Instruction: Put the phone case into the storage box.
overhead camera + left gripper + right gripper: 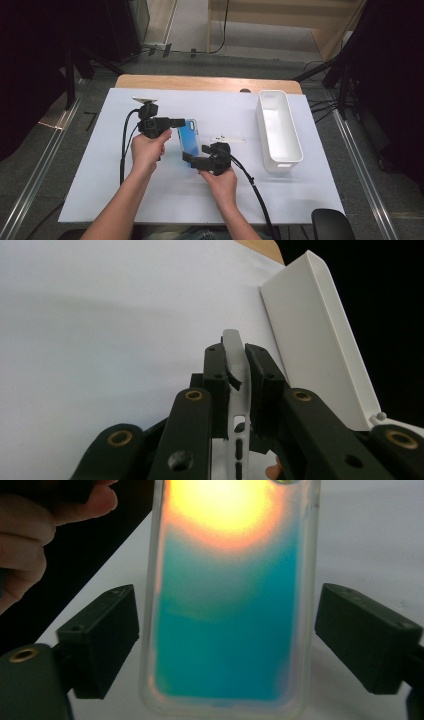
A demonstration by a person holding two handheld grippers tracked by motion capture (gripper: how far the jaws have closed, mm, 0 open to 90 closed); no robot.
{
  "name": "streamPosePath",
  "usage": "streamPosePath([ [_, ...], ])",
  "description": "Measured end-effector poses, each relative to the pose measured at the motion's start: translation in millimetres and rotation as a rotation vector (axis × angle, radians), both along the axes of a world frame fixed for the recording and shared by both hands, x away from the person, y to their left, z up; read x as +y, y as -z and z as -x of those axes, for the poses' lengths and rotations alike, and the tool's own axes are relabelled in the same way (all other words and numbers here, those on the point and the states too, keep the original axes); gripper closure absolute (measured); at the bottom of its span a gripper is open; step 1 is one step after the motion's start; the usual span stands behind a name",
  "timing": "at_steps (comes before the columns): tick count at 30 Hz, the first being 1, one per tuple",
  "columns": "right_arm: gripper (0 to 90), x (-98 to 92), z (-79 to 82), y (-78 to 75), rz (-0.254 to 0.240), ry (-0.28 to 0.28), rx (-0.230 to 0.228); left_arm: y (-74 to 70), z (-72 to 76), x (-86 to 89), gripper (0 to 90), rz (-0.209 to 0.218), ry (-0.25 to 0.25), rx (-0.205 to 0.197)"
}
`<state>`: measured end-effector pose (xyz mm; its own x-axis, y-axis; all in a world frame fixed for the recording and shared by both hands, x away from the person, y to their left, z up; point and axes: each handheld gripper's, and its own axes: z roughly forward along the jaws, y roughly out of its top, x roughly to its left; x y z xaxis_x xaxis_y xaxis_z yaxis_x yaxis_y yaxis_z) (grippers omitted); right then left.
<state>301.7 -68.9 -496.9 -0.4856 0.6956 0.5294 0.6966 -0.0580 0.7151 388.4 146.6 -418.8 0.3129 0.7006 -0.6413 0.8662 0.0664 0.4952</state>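
Observation:
A phone case [190, 139] with a clear rim and a blue back that turns yellow at one end is held above the white table cover. My left gripper [181, 121] is shut on its far end. In the left gripper view the case's thin clear edge [234, 347] stands pinched between the two black pads of the left gripper [239, 375]. My right gripper [192, 160] is at the case's near end, open. In the right gripper view the case [225, 605] stands between the right gripper's [227, 635] jaws, with a gap on each side.
A long white bin [278, 130] stands at the right of the table, also seen past the left jaws as the bin [320, 340]. A small white piece [227, 138] lies just beyond the right hand. The white cover [150, 190] spreads to the near edge.

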Motion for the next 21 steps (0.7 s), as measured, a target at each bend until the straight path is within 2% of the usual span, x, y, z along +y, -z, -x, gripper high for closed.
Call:
streamPosePath([
  [2,0.5,-0.2,-0.3,-2.0,0.004,0.001,0.005,-0.2,0.1,-0.8,80.3,0.003,0.007,-0.001],
  [4,0.2,0.0,-0.5,-3.0,0.007,0.003,0.009,-0.6,0.4,-1.4,80.3,0.006,0.01,-0.002],
  [6,0.0,-0.7,-3.7,-5.3,0.005,-0.028,0.021,-3.4,1.8,-2.5,80.2,0.015,0.014,-0.012],
  [8,0.0,-0.5,-4.2,-6.4,0.01,-0.036,0.036,-4.5,2.2,-2.8,80.2,0.012,0.018,-0.014],
  [9,0.0,-1.6,-6.1,-9.2,0.048,-0.04,0.052,-5.3,2.6,-3.1,80.2,0.013,0.021,-0.021],
  [12,0.0,-6.4,-7.7,-13.9,0.064,-0.045,0.047,-9.8,3.5,-4.7,80.2,0.006,0.047,-0.04],
  [15,0.0,-10.9,-9.2,-19.7,0.073,-0.079,0.05,-13.7,3.8,-6.3,80.2,-0.023,0.065,-0.059],
  [21,0.0,-16.9,-11.5,-26.3,0.089,-0.135,0.051,-21.3,1.8,-5.6,80.2,-0.055,0.097,-0.065],
])
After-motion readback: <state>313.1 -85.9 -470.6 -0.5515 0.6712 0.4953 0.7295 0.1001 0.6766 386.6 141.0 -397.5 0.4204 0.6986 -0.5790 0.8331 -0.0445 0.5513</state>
